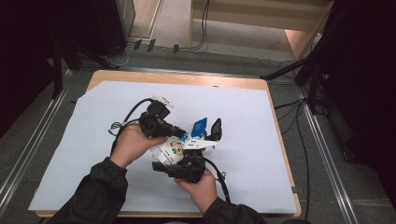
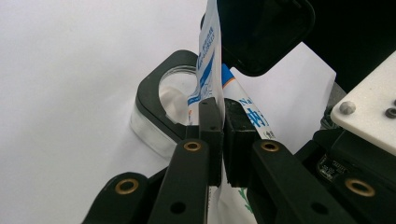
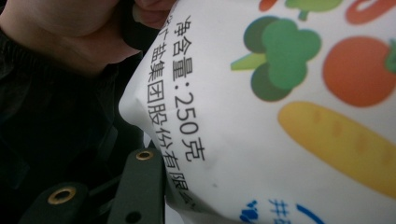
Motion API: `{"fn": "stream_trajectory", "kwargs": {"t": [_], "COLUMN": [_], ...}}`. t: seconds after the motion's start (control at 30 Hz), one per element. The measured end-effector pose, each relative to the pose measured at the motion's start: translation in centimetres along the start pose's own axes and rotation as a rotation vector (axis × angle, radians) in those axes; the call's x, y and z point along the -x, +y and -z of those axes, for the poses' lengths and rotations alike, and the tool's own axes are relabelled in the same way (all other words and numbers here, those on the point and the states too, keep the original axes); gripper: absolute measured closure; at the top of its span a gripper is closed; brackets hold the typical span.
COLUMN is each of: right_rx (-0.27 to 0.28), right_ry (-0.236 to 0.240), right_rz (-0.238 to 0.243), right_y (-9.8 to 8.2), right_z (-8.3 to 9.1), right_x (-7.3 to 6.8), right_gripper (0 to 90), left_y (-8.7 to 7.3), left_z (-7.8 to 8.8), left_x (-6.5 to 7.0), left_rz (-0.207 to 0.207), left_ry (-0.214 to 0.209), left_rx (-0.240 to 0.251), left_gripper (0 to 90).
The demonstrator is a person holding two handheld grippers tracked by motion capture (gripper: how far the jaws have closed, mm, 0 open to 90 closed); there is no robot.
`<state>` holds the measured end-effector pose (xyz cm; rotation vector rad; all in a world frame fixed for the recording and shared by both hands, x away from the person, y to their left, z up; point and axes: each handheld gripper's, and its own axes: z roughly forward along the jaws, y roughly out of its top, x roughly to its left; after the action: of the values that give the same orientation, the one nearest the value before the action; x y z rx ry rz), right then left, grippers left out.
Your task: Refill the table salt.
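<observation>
One salt pouch [image 1: 173, 150], two grippers, one clear lidded container [image 2: 161, 109] lying on white paper sheet [image 1: 243, 140] covering wooden table [image 1: 187, 78].

Left gripper [image 1: 180, 132] pinching pouch's flat sealed edge, jaws nearly meeting, thin film standing upright between pads.

Right gripper [image 1: 187, 158] partly spread, bracketing pouch's plump body; one finger [image 3: 140, 186] lying against pouch side, actual squeeze unclear.

Pouch hanging mid-table between both hands: glossy white plastic, blue lettering, printed vegetables. Container: clear base, black ring lid.

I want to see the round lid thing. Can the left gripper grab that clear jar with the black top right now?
Probably not yet. The left gripper is shut on the edge of the white pouch, so its jaws are busy. The jar sits just beyond them on the white paper, partly behind the pouch.
</observation>
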<state>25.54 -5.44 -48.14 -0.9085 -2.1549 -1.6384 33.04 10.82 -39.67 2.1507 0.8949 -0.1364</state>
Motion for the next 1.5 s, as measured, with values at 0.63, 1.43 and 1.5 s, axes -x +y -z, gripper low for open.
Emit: {"fn": "stream_trajectory", "kwargs": {"t": [0.63, 1.43, 1.5], "right_rx": [-0.016, -0.001, -0.002], "right_ry": [-0.049, -0.031, -0.030], "right_rz": [0.022, 0.006, 0.006], "right_y": [0.44, 0.46, 0.43], "right_z": [-0.44, -0.17, -0.17], "right_x": [-0.44, -0.22, -0.18], "right_gripper": [59.6, 66.0, 66.0], "left_y": [-0.01, -0.03, -0.04], "left_z": [0.20, 0.23, 0.16], "left_x": [-0.74, -0.73, -0.78], "left_rz": [0.035, 0.042, 0.037], "left_ry": [0.016, -0.005, -0.010], "left_rx": [0.020, 0.019, 0.013], "left_gripper": [90.0, 89.3, 89.0]}}
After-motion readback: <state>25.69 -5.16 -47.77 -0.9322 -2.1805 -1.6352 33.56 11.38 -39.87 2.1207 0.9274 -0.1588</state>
